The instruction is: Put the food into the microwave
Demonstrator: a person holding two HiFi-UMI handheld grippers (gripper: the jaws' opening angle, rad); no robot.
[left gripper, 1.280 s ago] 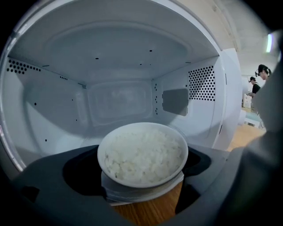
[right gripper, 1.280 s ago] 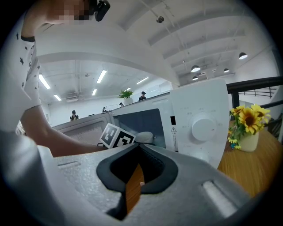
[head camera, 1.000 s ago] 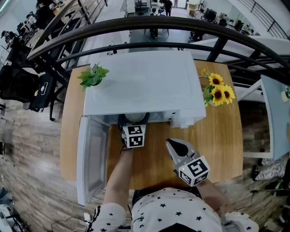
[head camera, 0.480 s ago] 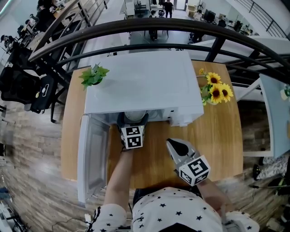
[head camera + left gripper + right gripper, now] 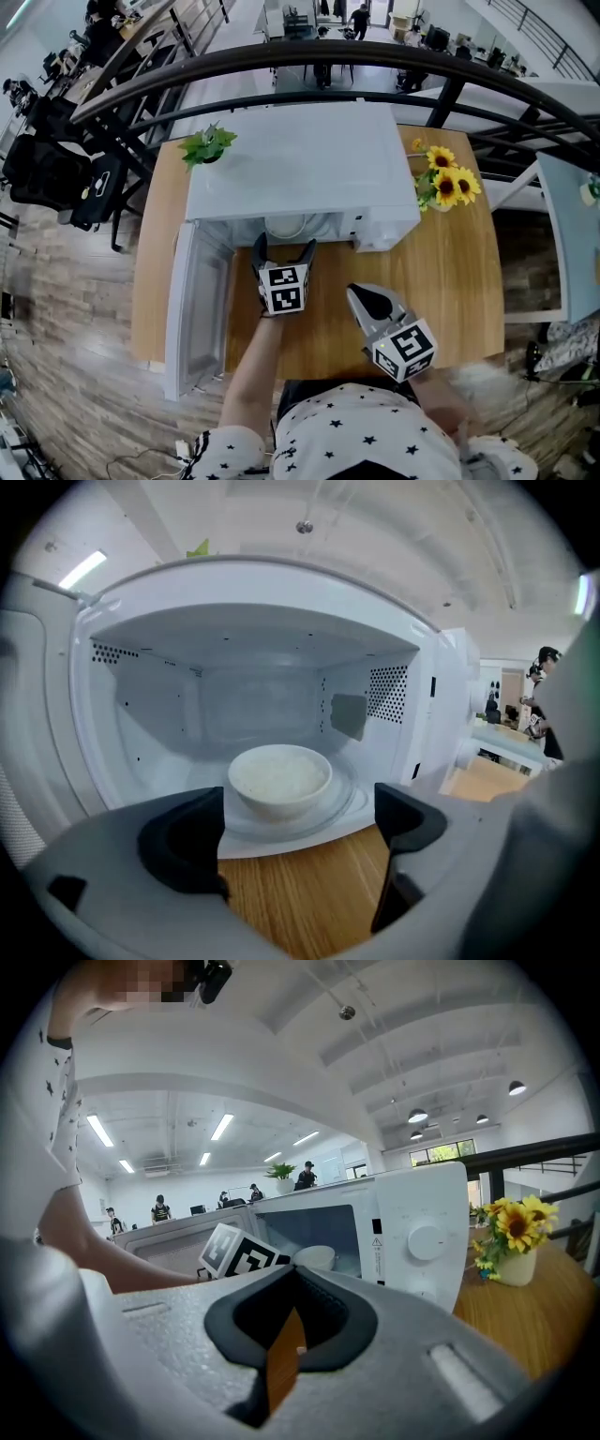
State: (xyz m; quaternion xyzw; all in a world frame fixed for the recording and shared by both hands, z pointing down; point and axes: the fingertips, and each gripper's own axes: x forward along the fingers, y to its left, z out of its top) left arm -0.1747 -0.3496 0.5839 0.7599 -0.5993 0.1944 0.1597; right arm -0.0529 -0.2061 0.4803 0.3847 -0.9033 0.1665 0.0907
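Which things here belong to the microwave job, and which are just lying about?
Job:
microwave
its open door
white bowl inside it
left gripper, open

Lying about:
sunflowers
small green plant

No readable text; warning-triangle sticker (image 5: 378,1240) on microwave (image 5: 424,1206) front panel, its print too small

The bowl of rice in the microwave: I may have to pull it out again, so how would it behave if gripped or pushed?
The bowl of rice looks like glazed ceramic, so probably rigid, smooth and breakable. Its wide, low shape suggests it won't tip. On the glass turntable it would likely slide when nudged.
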